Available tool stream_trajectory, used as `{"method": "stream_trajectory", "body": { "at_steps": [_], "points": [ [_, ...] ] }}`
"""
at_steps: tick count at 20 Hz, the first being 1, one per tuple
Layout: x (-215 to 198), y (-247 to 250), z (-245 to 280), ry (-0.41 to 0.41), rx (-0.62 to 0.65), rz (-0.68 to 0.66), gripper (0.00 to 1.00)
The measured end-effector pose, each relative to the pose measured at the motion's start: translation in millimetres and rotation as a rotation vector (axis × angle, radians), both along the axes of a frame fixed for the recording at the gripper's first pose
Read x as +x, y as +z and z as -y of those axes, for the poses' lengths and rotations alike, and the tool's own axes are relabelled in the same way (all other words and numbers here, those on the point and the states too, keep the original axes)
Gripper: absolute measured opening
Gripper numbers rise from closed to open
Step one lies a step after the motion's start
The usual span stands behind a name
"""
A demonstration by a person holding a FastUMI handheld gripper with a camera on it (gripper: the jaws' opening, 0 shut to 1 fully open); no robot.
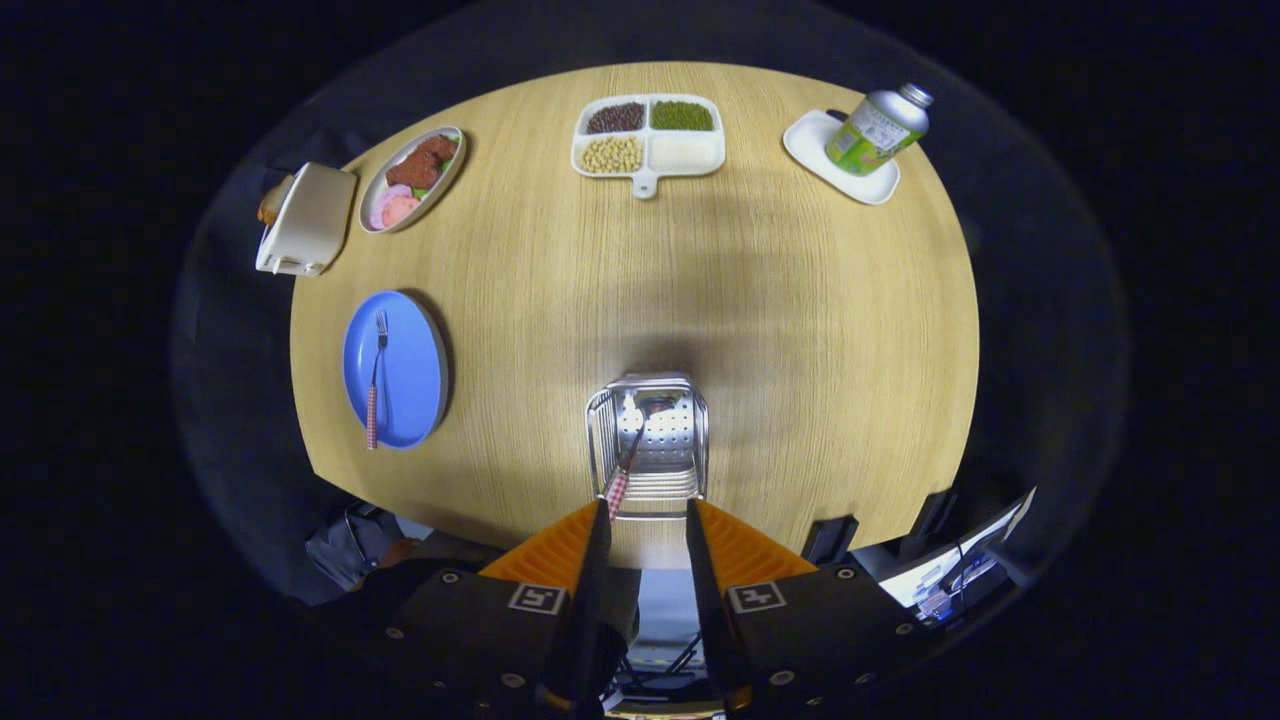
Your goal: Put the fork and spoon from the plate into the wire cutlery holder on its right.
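Our gripper [647, 515] hangs over the holder [648, 440], fingers apart, spoon [625, 468] dropped inside; fork [376, 375] awaits on the plate [410, 370] left of the holder.

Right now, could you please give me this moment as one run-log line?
spoon: in wire holder | fork: on blue plate | gripper: jaws open, just short of holder, holding nothing

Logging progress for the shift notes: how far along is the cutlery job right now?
About halfway. Done: the spoon with the checked handle leans inside the wire cutlery holder. In hand: nothing; the claw is open just short of the holder, its fingers apart. Left: the fork with the checked handle lies on the round blue plate, left of the holder.
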State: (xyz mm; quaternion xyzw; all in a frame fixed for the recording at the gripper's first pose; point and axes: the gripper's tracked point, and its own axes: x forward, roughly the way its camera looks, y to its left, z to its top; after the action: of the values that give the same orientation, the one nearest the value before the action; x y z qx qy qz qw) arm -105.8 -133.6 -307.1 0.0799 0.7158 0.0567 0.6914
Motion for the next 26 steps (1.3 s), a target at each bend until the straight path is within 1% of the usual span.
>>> {"method": "stream_trajectory", "body": {
  "at_steps": [1,2,5,7,9,11,14,16,18,20,24,26],
  "points": [
    [7.0,4.4,-7.2,-0.012,-0.003,0.063,0.54],
    [15.3,9.5,-16.8,-0.025,0.005,0.132,0.57],
    [43.4,30.2,-44.4,-0.076,0.024,0.350,0.76],
    [64.8,47.7,-63.1,-0.113,0.026,0.515,0.83],
    [79.4,64.5,-83.7,-0.153,0.036,0.657,0.85],
    [90.3,82.4,-96.0,-0.170,0.018,0.797,0.85],
    [102.7,111.3,-113.5,-0.135,-0.055,1.012,0.86],
    [106.6,133.1,-133.3,-0.118,-0.080,1.125,0.88],
    [106.7,142.4,-154.3,-0.096,-0.088,1.180,0.87],
    [108.2,145.1,-171.9,-0.092,-0.083,1.208,0.88],
    [109.4,138.4,-208.3,-0.102,-0.043,1.181,0.88],
    [110.3,133.7,-221.8,-0.086,-0.044,1.174,0.88]
  ]
}}
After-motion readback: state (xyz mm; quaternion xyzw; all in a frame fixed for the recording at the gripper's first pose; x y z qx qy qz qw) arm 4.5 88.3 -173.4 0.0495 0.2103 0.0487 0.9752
